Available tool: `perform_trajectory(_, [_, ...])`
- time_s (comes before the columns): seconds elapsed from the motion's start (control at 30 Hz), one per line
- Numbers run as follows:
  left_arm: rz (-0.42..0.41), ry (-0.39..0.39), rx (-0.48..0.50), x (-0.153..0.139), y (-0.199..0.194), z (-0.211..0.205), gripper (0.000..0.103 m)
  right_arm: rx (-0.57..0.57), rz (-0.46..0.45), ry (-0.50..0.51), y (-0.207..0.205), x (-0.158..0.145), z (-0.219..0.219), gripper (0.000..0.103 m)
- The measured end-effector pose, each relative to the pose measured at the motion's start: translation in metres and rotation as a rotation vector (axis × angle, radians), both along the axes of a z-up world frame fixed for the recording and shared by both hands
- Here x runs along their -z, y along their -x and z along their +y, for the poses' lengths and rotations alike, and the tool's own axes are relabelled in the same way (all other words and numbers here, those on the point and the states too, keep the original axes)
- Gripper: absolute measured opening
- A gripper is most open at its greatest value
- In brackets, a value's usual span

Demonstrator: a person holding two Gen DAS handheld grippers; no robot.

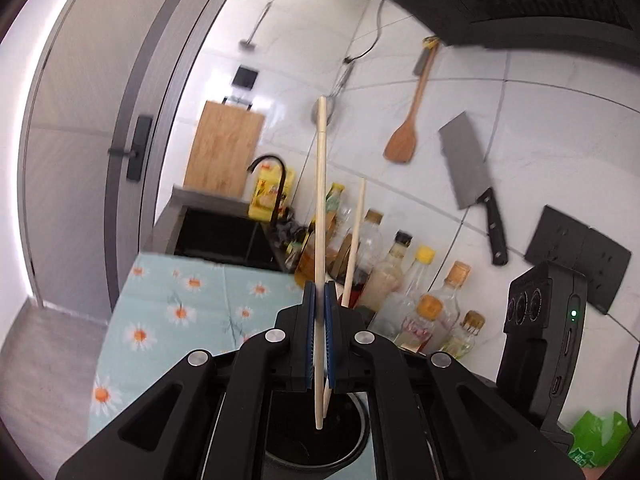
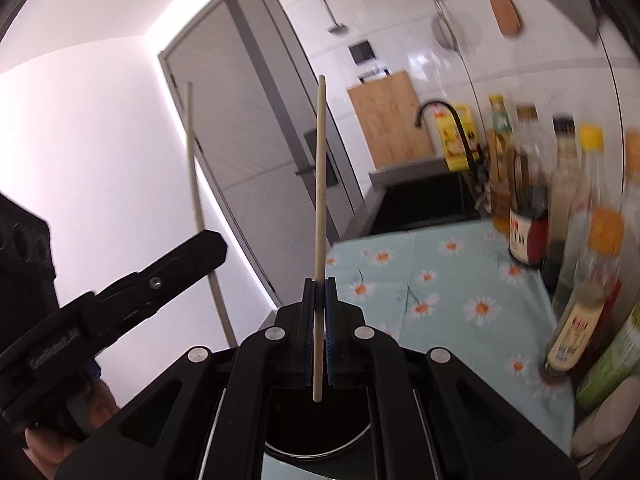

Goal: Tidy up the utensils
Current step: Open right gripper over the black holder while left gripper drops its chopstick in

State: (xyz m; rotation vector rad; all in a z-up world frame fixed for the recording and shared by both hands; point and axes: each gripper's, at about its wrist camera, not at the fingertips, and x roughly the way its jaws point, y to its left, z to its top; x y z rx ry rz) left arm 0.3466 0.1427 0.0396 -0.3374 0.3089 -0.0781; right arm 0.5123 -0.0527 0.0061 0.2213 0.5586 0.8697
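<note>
Below, a dark round holder point(image 1: 320, 446) receives the chopstick point(image 1: 320, 240) tips. Left tool point(image 1: 319, 300) and right tool point(image 2: 319, 292) each clench one chopstick point(image 2: 320, 200), long axis upright.

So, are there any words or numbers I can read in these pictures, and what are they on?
None reads clearly.
Raised lettering on the left gripper: too blurred.
Red label on the dark bottle: too blurred.
Label on the yellow jug: too small.
Print on the green bag: cut off.
</note>
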Motion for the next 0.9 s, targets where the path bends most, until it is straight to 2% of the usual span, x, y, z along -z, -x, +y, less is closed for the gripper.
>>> perform_trajectory(0.2, [0.051, -0.023, 0.029, 0.024, -0.003, -0.002, 0.004, -0.004, 0.011, 0.013, 0.001, 0.015, 0.001, 0.006])
perform_trajectory(0.47, [0.102, -0.009, 0.029, 0.047, -0.001, 0.001, 0.004, -0.012, 0.037, 0.018, 0.004, 0.027, -0.001, 0.006])
perform_trajectory(0.77, [0.094, -0.002, 0.026, 0.046, 0.003, 0.003, 0.004, 0.002, 0.017, -0.017, 0.01, 0.013, -0.014, 0.005])
perform_trajectory(0.9, [0.098, 0.002, 0.017, 0.044, 0.002, 0.001, 0.005, 0.002, 0.036, -0.03, 0.011, 0.011, -0.02, 0.006])
